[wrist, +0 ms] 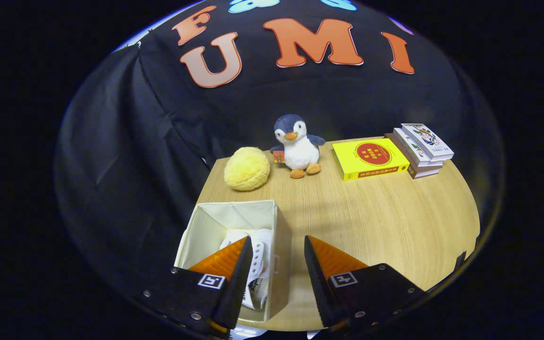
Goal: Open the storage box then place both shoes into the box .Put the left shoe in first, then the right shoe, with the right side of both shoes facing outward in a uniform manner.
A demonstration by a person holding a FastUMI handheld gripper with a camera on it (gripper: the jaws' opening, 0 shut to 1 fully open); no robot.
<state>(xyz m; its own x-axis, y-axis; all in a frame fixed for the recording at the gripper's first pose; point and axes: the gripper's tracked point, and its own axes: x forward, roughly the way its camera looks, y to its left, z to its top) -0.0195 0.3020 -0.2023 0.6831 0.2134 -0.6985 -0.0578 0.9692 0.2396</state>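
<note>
The storage box [234,226] stands open on the bench [376,222], just ahead of the gripper [274,259] and a little toward ten o'clock from it. Inside lies a white shoe [259,264], laces showing, tucked against the box's right wall; the gripper's left finger hides part of it. Whether one shoe or both sit in there I cannot tell, since that finger covers the near half of the box.

The gripper is released: its fingers stand apart with nothing between them but bare bench and the box's right wall, which it straddles from above.

The risks, as I judge them, come from that straddle. A downward move from here could catch the soft fabric wall, fold it in, or drag the box along the bench. A finger dipping into the box could snag the laces and twist the shoe, spoiling the uniform facing the task asks for. If a second shoe is yet to go in, the room left beside the first looks tight, so it could ride up on the first shoe.

Farther off, at twelve o'clock, a yellow round plush [247,168], a penguin toy [297,147], a yellow book [369,158] and a stack of books [421,148] sit well apart from the box and pose no likely hindrance.
</note>
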